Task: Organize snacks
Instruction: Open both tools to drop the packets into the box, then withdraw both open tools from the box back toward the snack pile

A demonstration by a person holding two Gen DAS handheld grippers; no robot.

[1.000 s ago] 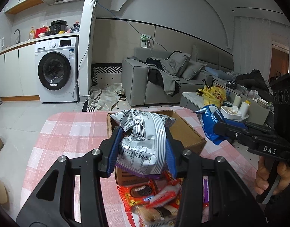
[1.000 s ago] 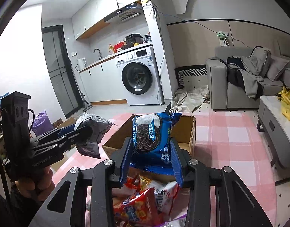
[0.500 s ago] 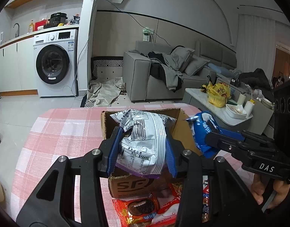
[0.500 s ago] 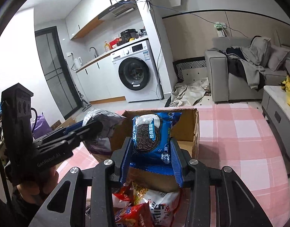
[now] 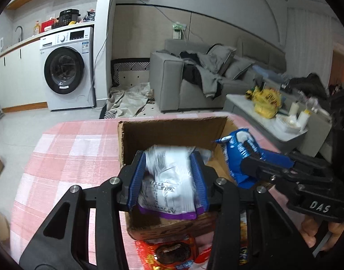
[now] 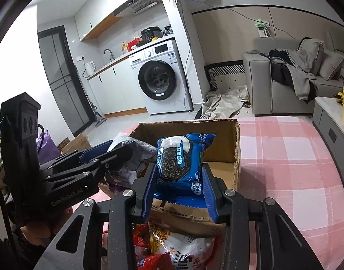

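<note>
Left wrist view: the left gripper (image 5: pixel 168 177) is clamped on a crinkled white foil snack bag with a purple bottom edge (image 5: pixel 169 182), both blue pads pressing its sides. The bag hangs over the open brown cardboard box (image 5: pixel 172 132), which stands on the pink-and-white checked tablecloth (image 5: pixel 70 155). The right gripper (image 6: pixel 179 187) is closed on a blue cookie packet printed with a dark sandwich biscuit (image 6: pixel 179 159), held upright above the box's near wall. The two packets sit close side by side over the box opening. Loose red and white snack packets (image 6: pixel 172 247) lie on the cloth just in front of the box. A hand (image 5: pixel 322 236) grips the right gripper's handle.
</note>
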